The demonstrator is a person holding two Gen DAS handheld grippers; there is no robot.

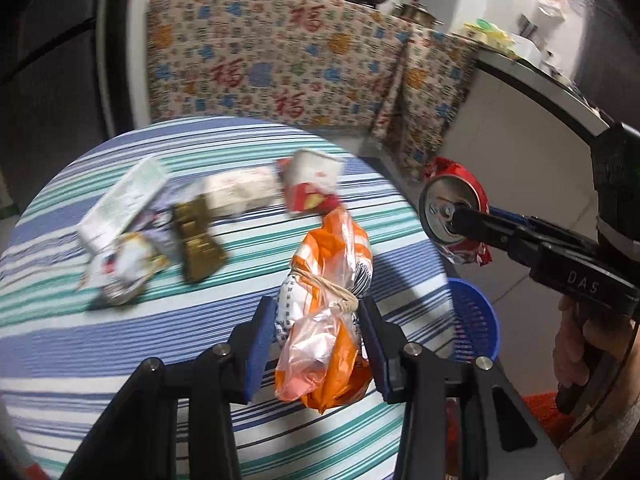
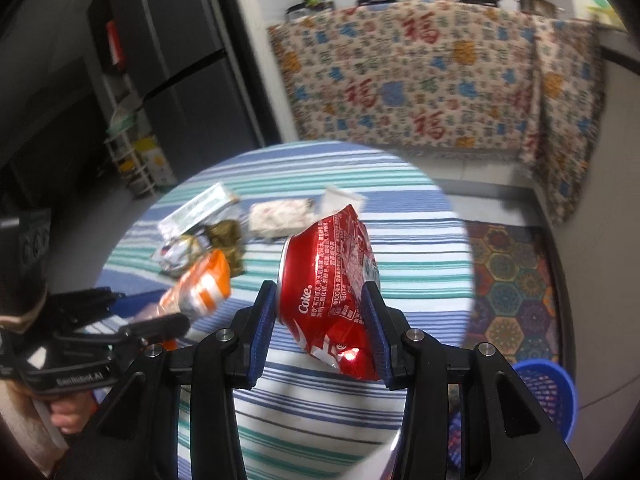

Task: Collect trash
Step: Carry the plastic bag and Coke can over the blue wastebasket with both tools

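Note:
My left gripper (image 1: 318,342) is shut on an orange and clear plastic bag (image 1: 332,312) tied with a rubber band, held above the striped round table (image 1: 120,340). My right gripper (image 2: 320,334) is shut on a crushed red Coke can (image 2: 334,300), also off the table. In the left wrist view that can (image 1: 454,210) hangs past the table's right edge, above a blue basket (image 1: 476,328). Loose trash lies on the table: a white box (image 1: 124,200), a gold wrapper (image 1: 198,240), a crumpled wrapper (image 1: 124,268), a white packet (image 1: 240,192) and a red and white carton (image 1: 310,184).
The blue basket (image 2: 548,392) stands on the floor by the table's right side, next to a patterned mat (image 2: 516,292). A counter draped in flowered cloth (image 1: 280,60) holds pots behind the table. A dark fridge (image 2: 160,60) stands at left. A hand (image 1: 580,344) grips the right tool.

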